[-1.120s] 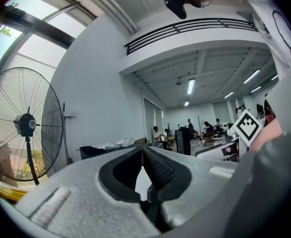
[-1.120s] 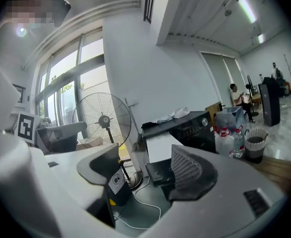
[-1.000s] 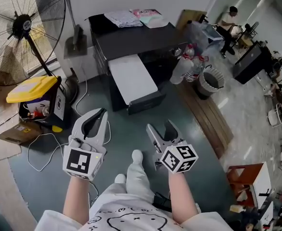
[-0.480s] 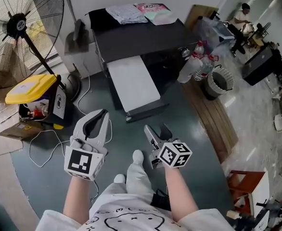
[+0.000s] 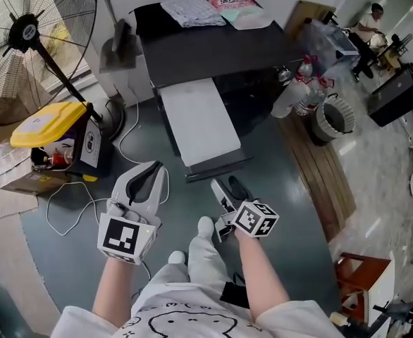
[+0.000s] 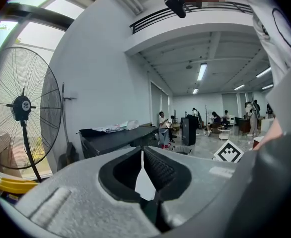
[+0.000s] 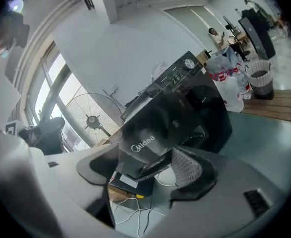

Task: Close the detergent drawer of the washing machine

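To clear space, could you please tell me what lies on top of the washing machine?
A pale patterned cloth and a pink-printed packet; anything beneath them is hidden.

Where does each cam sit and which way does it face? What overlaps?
Head view: on the person's head, looking steeply down at the washer and floor; both forearms, the left hand-held gripper and the right hand-held gripper show.
Left gripper view: on the left hand-held gripper, facing level across the room past its shut jaws; the person's shirt shows at right.
Right gripper view: on the right hand-held gripper, facing the washer between its open jaws.
Shared: all three show the fan and the washer.
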